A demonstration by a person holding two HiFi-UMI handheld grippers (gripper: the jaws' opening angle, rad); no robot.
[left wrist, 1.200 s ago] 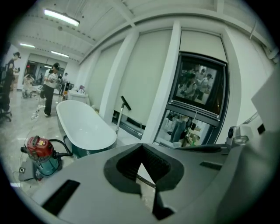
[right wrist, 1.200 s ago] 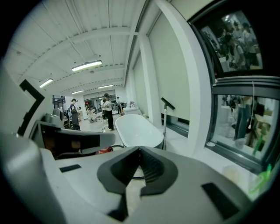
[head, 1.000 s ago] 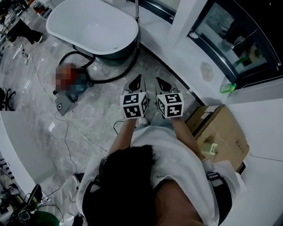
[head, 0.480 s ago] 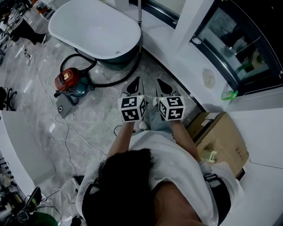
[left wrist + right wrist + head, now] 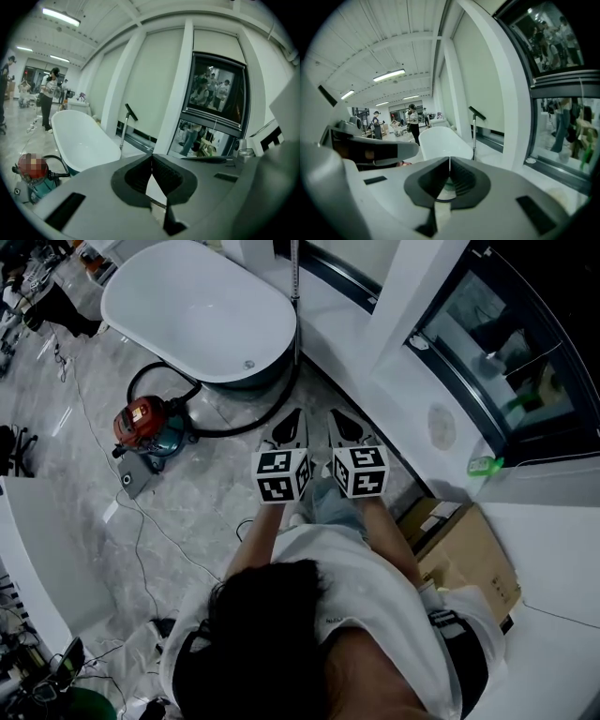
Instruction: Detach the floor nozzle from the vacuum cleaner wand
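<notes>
Pointing toward bathtub (image 5: pixel 187 306), left gripper (image 5: pixel 293 413) and right gripper (image 5: pixel 334 414) closed, empty — vacuum cleaner (image 5: pixel 142 423) whole only in head view.

Head view: the vacuum (image 5: pixel 142 423) is too small for its fittings to be told. Its hose (image 5: pixel 225 432) is partly hidden beneath the rim of the tub (image 5: pixel 197 306), which the top edge cuts off. The person's shoulder (image 5: pixel 412 601) covers part of the box (image 5: pixel 473 559). Left gripper view: the vacuum is blurred over, and the distant people (image 5: pixel 47 96) are too small to describe.
</notes>
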